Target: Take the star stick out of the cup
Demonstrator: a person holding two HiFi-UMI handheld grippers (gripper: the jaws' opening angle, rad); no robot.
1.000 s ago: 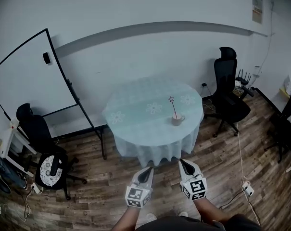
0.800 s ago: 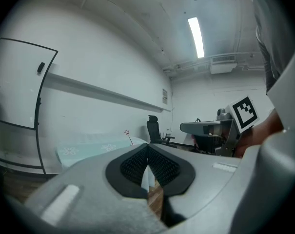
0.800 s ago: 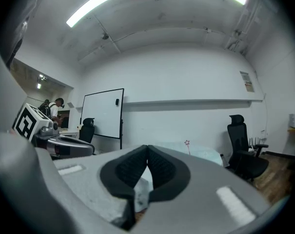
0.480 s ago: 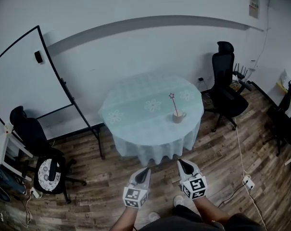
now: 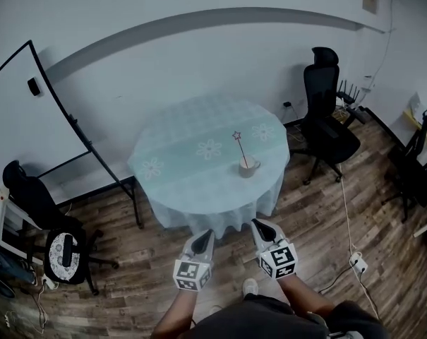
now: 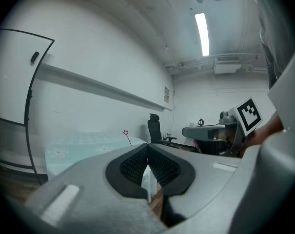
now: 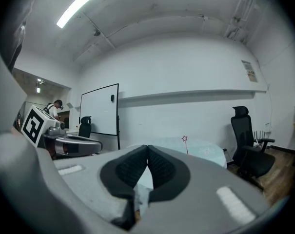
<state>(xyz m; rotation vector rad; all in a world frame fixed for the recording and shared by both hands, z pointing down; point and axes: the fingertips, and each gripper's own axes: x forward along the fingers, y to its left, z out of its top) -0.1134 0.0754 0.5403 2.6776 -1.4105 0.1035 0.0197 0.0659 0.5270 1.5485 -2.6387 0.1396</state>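
Note:
A small cup (image 5: 248, 167) stands on a round table (image 5: 192, 168) with a pale green flowered cloth. A thin star stick (image 5: 239, 147) leans out of it, its star up and to the left. The star also shows above the table in the left gripper view (image 6: 125, 132) and the right gripper view (image 7: 185, 138). My left gripper (image 5: 205, 236) and right gripper (image 5: 257, 226) hang side by side over the wooden floor, short of the table's near edge. Both are shut with nothing in them.
A black office chair (image 5: 328, 115) stands right of the table. A whiteboard on a stand (image 5: 37, 129) is at the left, with another black chair (image 5: 47, 221) below it. A cable and power strip (image 5: 353, 262) lie on the floor at right.
The table, cup and stick have shifted left and nearer in the head view. Both grippers have crept slightly toward the table, still shut.

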